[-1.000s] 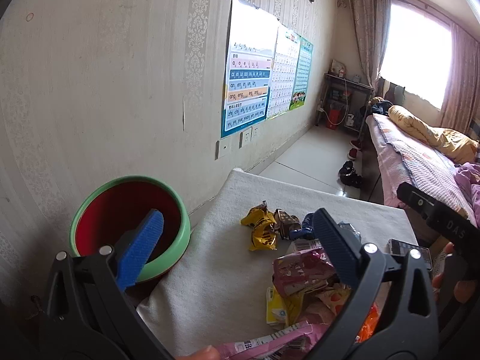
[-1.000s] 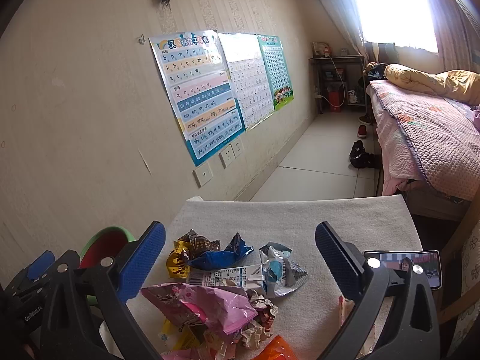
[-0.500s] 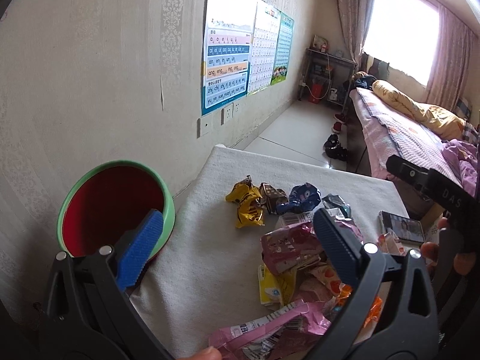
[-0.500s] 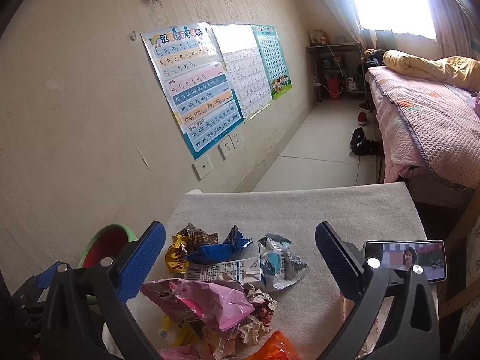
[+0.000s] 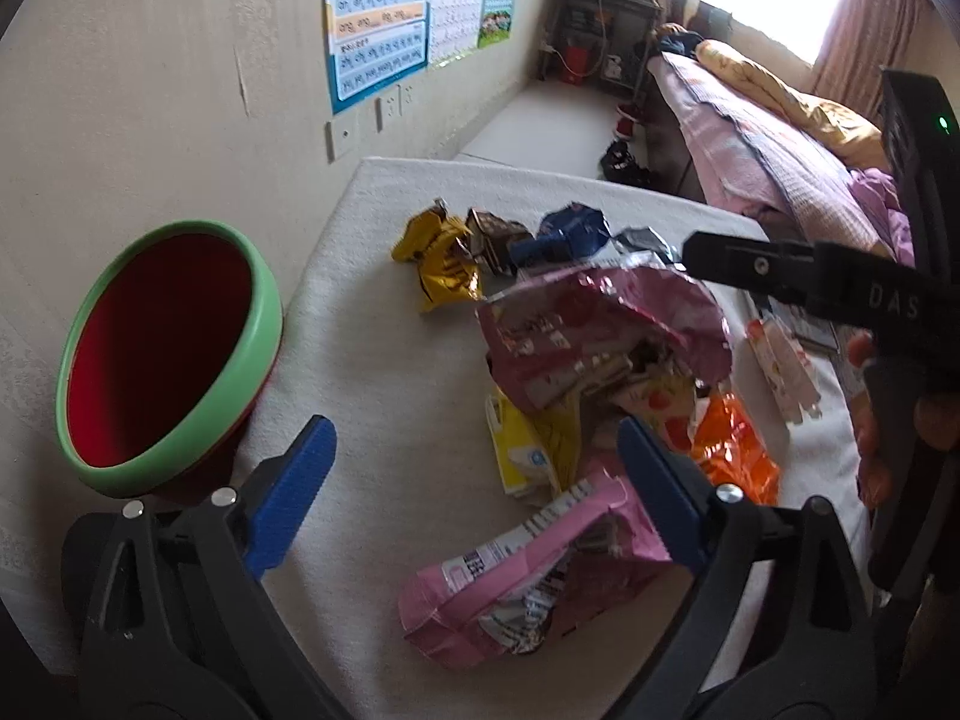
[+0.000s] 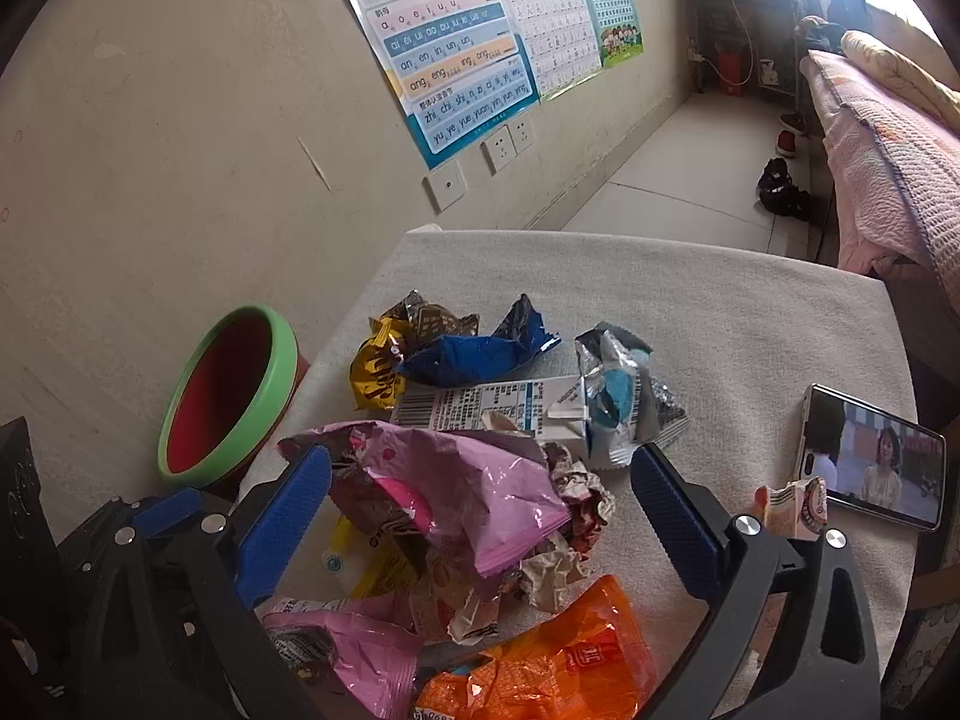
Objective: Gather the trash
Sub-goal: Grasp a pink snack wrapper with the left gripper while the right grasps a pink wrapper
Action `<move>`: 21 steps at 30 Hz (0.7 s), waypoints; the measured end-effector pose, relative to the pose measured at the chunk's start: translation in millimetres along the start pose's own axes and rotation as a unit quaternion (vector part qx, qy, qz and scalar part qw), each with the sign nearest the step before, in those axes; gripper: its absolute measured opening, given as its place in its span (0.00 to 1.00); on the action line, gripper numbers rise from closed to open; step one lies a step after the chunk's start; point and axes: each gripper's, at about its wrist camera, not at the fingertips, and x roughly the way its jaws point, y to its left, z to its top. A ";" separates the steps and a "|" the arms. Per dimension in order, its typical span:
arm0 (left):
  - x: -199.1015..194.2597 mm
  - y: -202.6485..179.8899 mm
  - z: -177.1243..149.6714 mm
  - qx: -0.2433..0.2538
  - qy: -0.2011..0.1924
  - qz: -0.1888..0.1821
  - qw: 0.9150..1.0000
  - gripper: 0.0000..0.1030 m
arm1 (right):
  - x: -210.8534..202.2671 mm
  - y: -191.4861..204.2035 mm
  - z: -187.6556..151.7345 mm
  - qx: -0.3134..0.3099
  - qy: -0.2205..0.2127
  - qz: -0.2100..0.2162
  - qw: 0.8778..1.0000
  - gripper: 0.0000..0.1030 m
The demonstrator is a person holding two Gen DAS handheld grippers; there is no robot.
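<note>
As both tools [image 5: 474, 486] dipped, wrappers [image 5: 600, 330] neared.

Had open cloth [image 5: 372, 372] between bin [image 5: 174, 354] and wrappers [image 5: 600, 324]; phone [image 6: 870, 456] crowded my right edge.

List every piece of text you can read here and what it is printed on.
"DAS": right gripper's black arm, left wrist view.
"ai ei ui ao ou iu ie üe er", "ang eng ing ong": pinyin poster.
Milk carton, pink wrapper, orange wrapper, other wall charts: print too small or blurred.
</note>
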 end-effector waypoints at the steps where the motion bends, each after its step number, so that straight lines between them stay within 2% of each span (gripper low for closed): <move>1: 2.5 -0.9 -3.6 0.009 0.015 -0.012 1.000 0.87 | 2.1 1.7 -1.0 -0.004 0.004 -0.002 1.000 0.93; 4: 9.3 -2.6 -14.4 0.032 0.060 -0.037 0.997 0.81 | 9.2 4.5 -3.9 -0.015 0.021 -0.009 1.000 0.83; 7: 19.4 -4.2 -28.2 0.056 0.102 -0.047 0.992 0.67 | 19.0 3.7 -7.8 -0.014 0.043 0.001 0.999 0.71; 11: 32.5 -1.4 -42.9 0.051 0.149 -0.066 0.985 0.56 | 25.1 2.2 -10.7 -0.014 0.053 0.010 0.998 0.48; 12: 33.8 -2.0 -44.3 0.051 0.152 -0.066 0.985 0.55 | 24.5 1.0 -10.5 -0.011 0.053 0.014 0.998 0.38; 15: 34.8 -6.4 -44.4 0.058 0.152 -0.076 0.984 0.43 | 21.4 -0.2 -10.6 -0.005 0.051 0.035 0.998 0.30; 17: 38.6 -9.0 -45.5 0.062 0.149 -0.076 0.984 0.34 | 18.9 1.7 -9.2 -0.008 0.045 0.041 0.998 0.27; 21: 36.2 -11.2 -46.3 0.053 0.142 -0.087 0.985 0.27 | 7.1 1.9 -4.2 -0.003 0.017 0.052 0.998 0.23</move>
